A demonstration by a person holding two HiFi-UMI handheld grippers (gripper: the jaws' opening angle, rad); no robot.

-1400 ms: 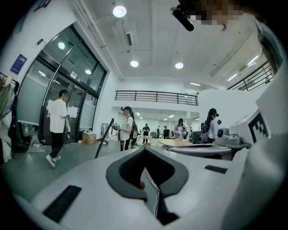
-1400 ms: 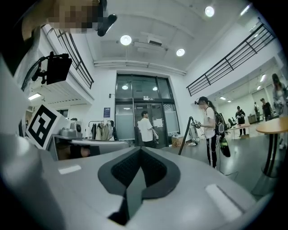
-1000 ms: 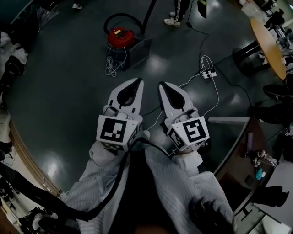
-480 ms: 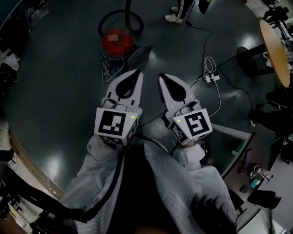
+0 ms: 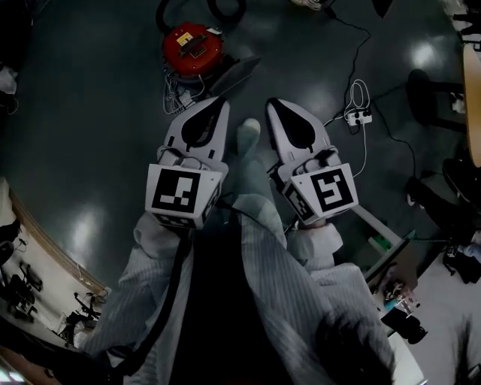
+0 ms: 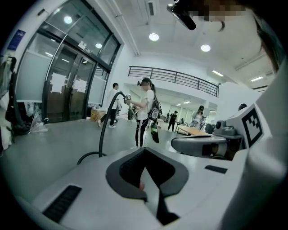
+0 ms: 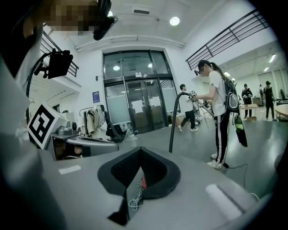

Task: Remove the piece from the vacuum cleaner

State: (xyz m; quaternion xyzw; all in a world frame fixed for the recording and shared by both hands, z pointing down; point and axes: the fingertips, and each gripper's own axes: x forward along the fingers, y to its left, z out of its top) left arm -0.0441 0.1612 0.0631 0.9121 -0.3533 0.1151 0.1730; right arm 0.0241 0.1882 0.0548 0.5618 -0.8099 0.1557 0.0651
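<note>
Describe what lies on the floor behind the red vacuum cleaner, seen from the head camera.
Behind the red vacuum cleaner, a black hose loops over the dark floor and runs off the picture's top edge. Where it joins the cleaner's body cannot be made out.

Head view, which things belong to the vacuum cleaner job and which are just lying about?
Job:
red vacuum cleaner
left gripper, shut, empty
right gripper, shut, empty

Lying about:
white power strip
coiled white cord
</note>
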